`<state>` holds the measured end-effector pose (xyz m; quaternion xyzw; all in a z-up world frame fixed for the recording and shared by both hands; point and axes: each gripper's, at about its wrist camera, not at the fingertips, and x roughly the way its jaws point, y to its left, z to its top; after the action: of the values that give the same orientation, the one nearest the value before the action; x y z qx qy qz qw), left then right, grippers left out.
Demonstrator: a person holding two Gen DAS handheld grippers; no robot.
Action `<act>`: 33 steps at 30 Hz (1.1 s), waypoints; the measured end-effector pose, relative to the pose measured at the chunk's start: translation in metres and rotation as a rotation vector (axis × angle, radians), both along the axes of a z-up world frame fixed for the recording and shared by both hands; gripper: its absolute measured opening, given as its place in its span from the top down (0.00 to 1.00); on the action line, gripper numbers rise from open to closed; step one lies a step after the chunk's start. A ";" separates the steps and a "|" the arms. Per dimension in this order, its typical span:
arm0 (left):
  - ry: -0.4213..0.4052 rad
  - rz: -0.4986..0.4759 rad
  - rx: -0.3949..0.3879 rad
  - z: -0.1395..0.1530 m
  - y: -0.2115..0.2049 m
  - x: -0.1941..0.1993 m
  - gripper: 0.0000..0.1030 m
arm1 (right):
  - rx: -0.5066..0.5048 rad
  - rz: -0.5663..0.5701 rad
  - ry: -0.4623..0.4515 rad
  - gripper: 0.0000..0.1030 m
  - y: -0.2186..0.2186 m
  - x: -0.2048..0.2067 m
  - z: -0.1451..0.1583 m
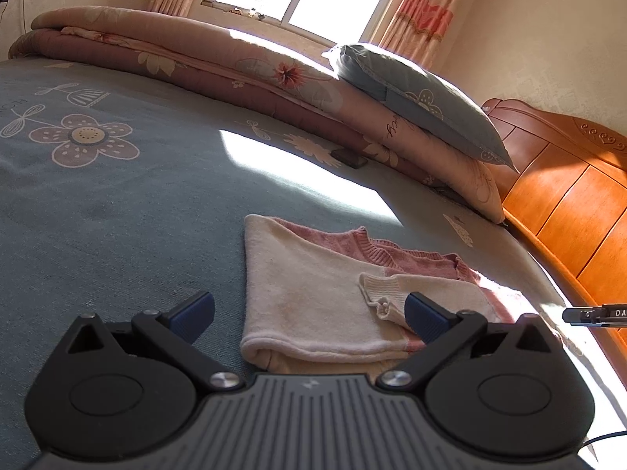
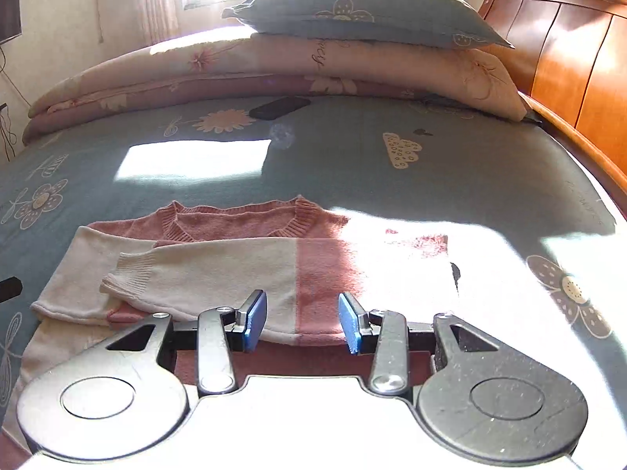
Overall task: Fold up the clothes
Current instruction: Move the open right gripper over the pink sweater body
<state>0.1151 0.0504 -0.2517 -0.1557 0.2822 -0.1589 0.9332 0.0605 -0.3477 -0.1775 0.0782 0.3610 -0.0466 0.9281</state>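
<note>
Jaws standing spread and pinching nothing on left gripper (image 1: 309,309) and right gripper (image 2: 302,321), both hovering over pink-and-cream sweater (image 2: 219,270), lying half-folded on bed (image 2: 352,164).

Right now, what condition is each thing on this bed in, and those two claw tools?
Pink and cream knitted sweater: partly folded, both sleeves laid across the body.
Blue flowered pillow: resting on the quilt.
Pink floral quilt: folded along the bed's far side.
Left gripper: open, empty.
Right gripper: open, nothing clamped.
</note>
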 end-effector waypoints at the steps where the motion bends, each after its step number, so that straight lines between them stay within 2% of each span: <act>1: 0.001 -0.005 0.010 -0.001 -0.002 0.000 0.01 | 0.030 -0.034 -0.008 0.76 -0.015 -0.004 -0.002; 3: 0.004 -0.015 0.027 -0.004 -0.007 0.000 0.01 | 0.082 -0.083 -0.031 0.78 -0.038 -0.006 -0.007; 6: 0.007 -0.040 0.055 -0.007 -0.014 0.000 0.01 | 0.109 -0.083 -0.045 0.78 -0.046 0.008 -0.019; 12: 0.022 -0.066 0.098 -0.014 -0.022 0.001 0.01 | 0.128 -0.046 0.045 0.78 -0.028 0.024 -0.066; 15: 0.021 -0.072 0.114 -0.015 -0.024 0.000 0.01 | 0.135 -0.029 0.041 0.78 -0.025 0.015 -0.074; 17: 0.011 -0.073 0.118 -0.013 -0.024 -0.002 0.01 | 0.176 -0.035 -0.005 0.78 -0.032 0.007 -0.063; 20: 0.006 -0.075 0.104 -0.012 -0.023 -0.003 0.01 | 0.074 -0.088 -0.077 0.77 -0.045 -0.010 -0.035; 24: 0.009 -0.074 0.103 -0.012 -0.022 -0.003 0.01 | -0.067 -0.159 -0.031 0.77 -0.065 -0.024 -0.030; 27: 0.013 -0.077 0.100 -0.012 -0.022 -0.002 0.01 | -0.061 -0.134 0.032 0.77 -0.071 -0.028 -0.051; 30: 0.023 -0.080 0.098 -0.014 -0.023 -0.001 0.01 | -0.045 -0.127 0.021 0.70 -0.069 -0.028 -0.067; 33: 0.028 -0.082 0.106 -0.016 -0.024 0.000 0.01 | -0.028 -0.140 0.000 0.69 -0.069 -0.021 -0.074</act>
<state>0.1150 0.0262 -0.2674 -0.0966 0.3096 -0.1794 0.9288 0.0396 -0.4169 -0.2511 0.0901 0.3539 -0.1163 0.9236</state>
